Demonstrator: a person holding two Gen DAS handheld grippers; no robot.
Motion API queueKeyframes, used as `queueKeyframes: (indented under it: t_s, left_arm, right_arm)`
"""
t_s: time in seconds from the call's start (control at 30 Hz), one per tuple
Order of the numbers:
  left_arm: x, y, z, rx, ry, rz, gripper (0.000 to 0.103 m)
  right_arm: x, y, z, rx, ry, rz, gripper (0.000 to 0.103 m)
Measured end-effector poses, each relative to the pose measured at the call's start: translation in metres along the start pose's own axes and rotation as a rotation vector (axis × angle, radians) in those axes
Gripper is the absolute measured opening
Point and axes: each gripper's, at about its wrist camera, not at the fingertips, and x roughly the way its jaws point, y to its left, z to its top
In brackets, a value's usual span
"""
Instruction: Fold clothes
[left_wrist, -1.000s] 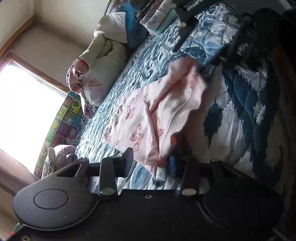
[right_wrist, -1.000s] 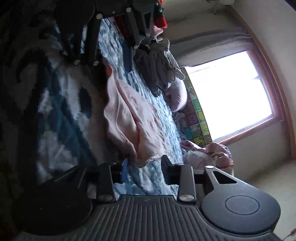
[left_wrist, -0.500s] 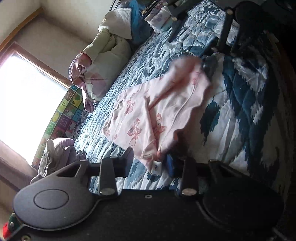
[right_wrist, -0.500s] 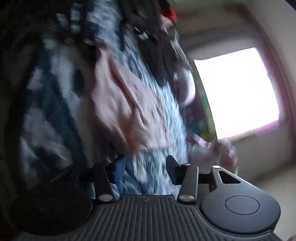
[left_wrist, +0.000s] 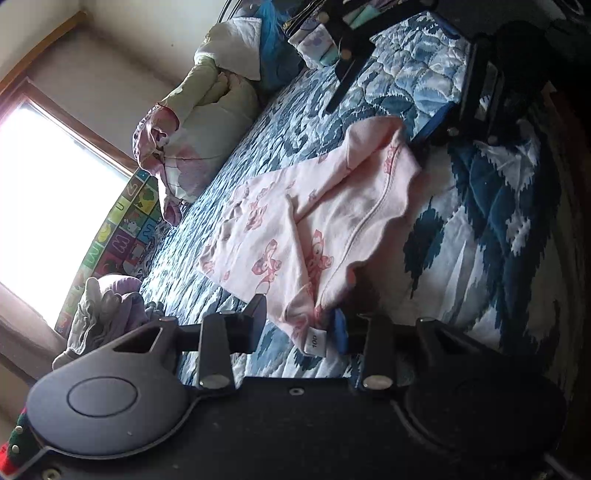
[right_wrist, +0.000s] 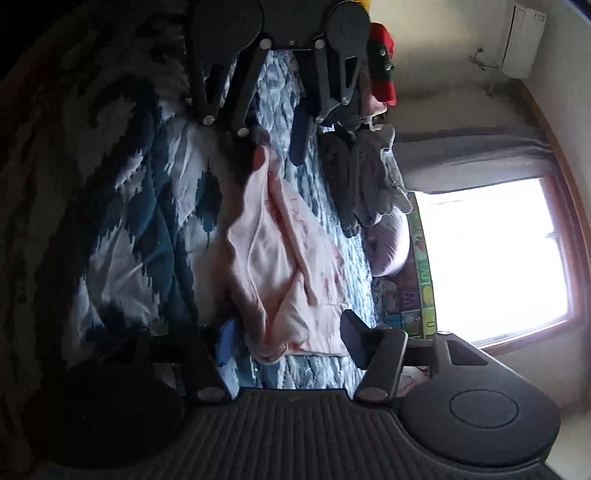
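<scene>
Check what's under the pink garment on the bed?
The pink garment lies straight on the blue-and-white quilt, which shows all round it. The top layer is folded over its own printed half. Anything beneath the cloth itself is covered, so I cannot tell.

— What colour is the garment (left_wrist: 317, 218)?
— Pale pink, printed with darker pink bow-like figures.
— And the quilt (left_wrist: 480, 206) under it?
— Blue and white, in a jagged leaf pattern.
— The mat (left_wrist: 122, 236) by the window?
— Multicoloured letter squares.
</scene>
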Motion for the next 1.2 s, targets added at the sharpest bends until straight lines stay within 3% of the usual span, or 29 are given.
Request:
queueKeyframes:
  t_s: [0.07,0.1,0.23,0.4,0.47,0.67,0.8,0.97,1.2]
  left_arm:
    - [-0.002,0.002,0.001,-0.006,0.000,-0.010,0.015]
    - [-0.002,0.003,0.002,-0.009,0.001,-0.013,0.014]
    - [-0.012,0.007,0.007,-0.016,0.025,-0.042,0.009]
    - [-0.047,0.010,0.021,-0.009,0.024,-0.099,0.009]
    - [-0.062,0.016,0.026,-0.043,0.007,-0.132,0.009]
    - [-0.072,0.058,0.043,-0.194,-0.087,-0.105,0.009]
    - [-0.049,0.090,0.048,-0.312,-0.113,-0.115,0.009]
    - [-0.005,0.127,0.048,-0.402,-0.096,-0.156,0.009]
    - [0.063,0.182,0.041,-0.564,-0.060,-0.211,0.008]
  right_arm:
    - [0.005,-0.008,0.002,0.051,0.030,0.038,0.037]
    - [0.009,-0.010,0.002,0.061,0.046,0.062,0.022]
    - [0.014,-0.017,0.000,0.139,0.061,0.142,0.021]
    - [-0.027,-0.057,-0.004,0.348,0.042,0.262,0.020]
    - [-0.043,-0.071,-0.006,0.375,0.027,0.294,0.020]
    - [-0.066,-0.116,-0.021,0.495,0.015,0.266,0.021]
    - [-0.047,-0.151,-0.038,0.650,0.013,0.293,0.020]
    - [0.003,-0.187,-0.067,0.850,0.027,0.392,0.020]
    - [0.090,-0.226,-0.099,1.006,0.061,0.425,0.020]
